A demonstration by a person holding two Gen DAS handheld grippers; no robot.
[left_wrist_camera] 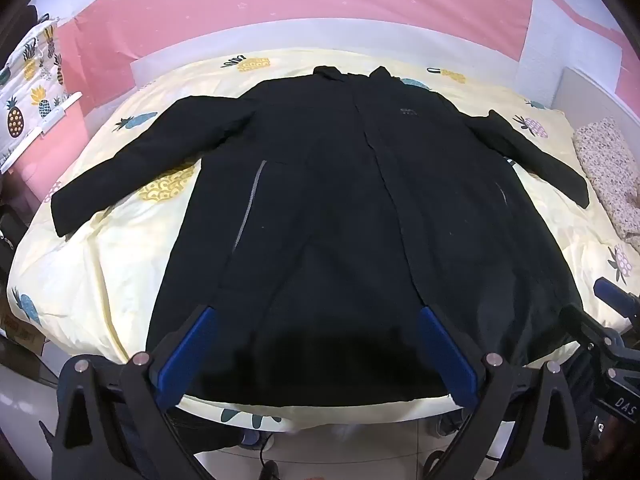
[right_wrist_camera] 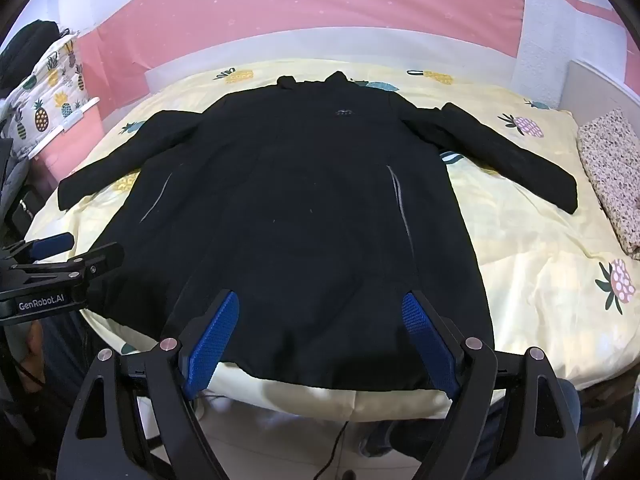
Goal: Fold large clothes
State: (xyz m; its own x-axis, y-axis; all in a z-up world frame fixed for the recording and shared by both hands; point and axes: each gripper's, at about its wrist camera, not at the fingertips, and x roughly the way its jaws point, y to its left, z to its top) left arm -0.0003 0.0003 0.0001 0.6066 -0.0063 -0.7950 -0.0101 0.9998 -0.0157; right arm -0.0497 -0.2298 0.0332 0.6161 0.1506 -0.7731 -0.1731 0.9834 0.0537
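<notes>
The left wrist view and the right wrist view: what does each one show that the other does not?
Only the left wrist view: the right hand-held gripper at the right edge, and the coat's front seam running down its middle.

Only the right wrist view: the left hand-held gripper at the left edge with its printed brand label, and a dark bundle above the pineapple cloth at top left.

Both: the black coat lying flat with sleeves spread on the pineapple bedsheet, the pink wall, the floral cloth at right, and open blue-padded jaws in front.
</notes>
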